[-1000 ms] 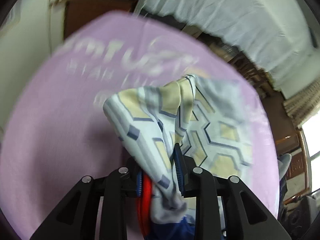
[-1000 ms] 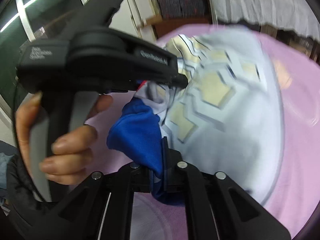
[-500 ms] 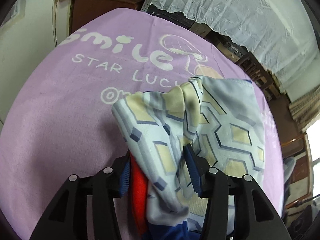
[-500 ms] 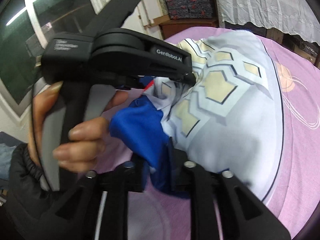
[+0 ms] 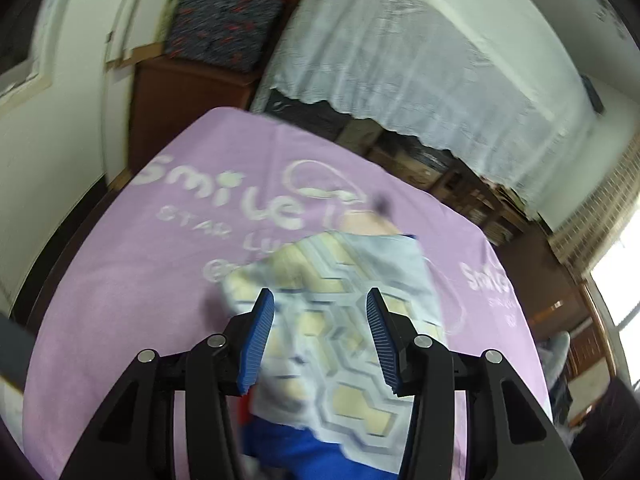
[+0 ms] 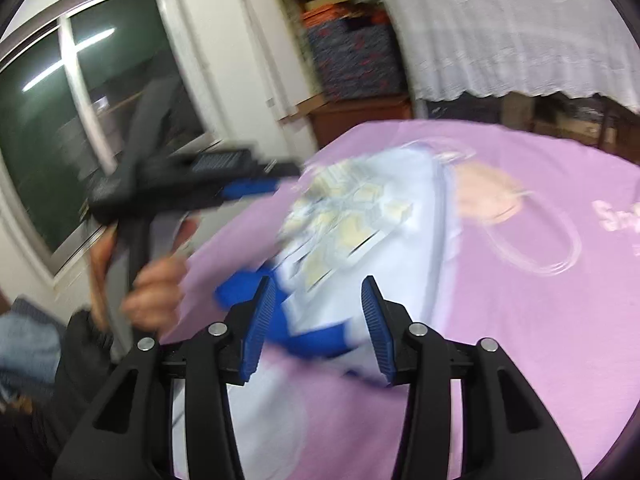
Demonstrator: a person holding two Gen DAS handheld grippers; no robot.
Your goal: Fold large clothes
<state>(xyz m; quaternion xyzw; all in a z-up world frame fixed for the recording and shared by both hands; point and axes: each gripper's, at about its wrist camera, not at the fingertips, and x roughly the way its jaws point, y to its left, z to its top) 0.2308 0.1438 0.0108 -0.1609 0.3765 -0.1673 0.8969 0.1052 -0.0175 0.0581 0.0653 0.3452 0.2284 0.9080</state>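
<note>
Soft folded garment (image 5: 340, 320), pale blue with yellow hexagon print and a solid blue edge, lies flat on the fuzzy lilac blanket (image 5: 132, 280), just beside its white "Smile" lettering. Left gripper (image 5: 320, 300) and right gripper (image 6: 318, 288) hang above it, ribbed blue pads (image 5: 256, 340) spread wide, empty.

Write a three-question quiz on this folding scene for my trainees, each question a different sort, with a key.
1. True or false: the left gripper is clamped on the patterned garment.
2. What colour is the blanket under the garment? A) green B) purple C) grey
3. Fill in: the right gripper has its jaws ____.

Key: 1 false, its jaws stand apart with the garment lying below; 2 B; 3 open.
</note>
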